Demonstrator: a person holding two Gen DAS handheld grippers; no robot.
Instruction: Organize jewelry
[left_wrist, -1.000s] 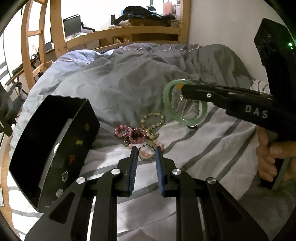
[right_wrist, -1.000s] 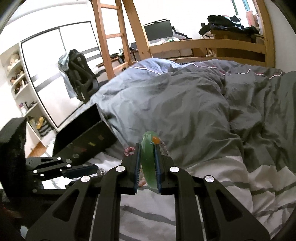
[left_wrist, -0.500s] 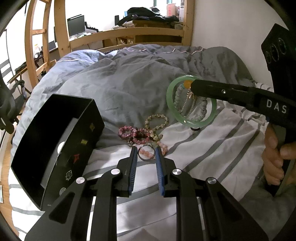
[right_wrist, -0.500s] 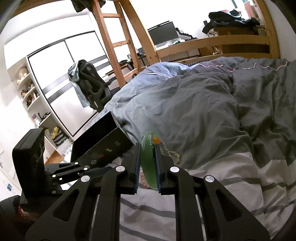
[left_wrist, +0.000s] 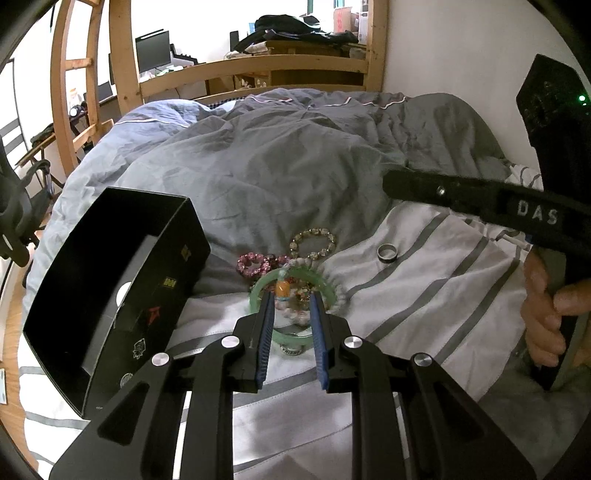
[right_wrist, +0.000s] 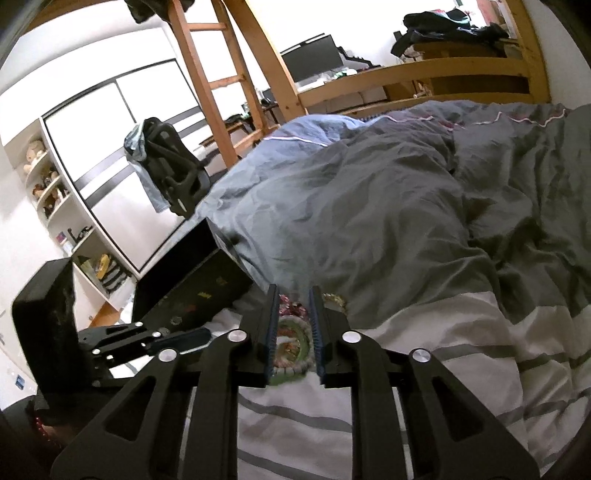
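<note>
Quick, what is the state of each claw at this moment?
Left claw: open a little, holds nothing; green bangle lies on the bed under it.
Right claw: open, jaws have just been opening; nothing between them, bangle released.

Right gripper (right_wrist: 292, 295) jaws have just been opening, empty; left gripper (left_wrist: 291, 301) jaws parted.

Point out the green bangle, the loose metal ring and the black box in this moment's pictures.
green bangle (left_wrist: 258, 291): left wrist view, left arc of its rim.
metal ring (left_wrist: 387, 253): left wrist view, its band, lying on the striped sheet.
black box (left_wrist: 177, 273): left wrist view, its printed right side wall.
</note>
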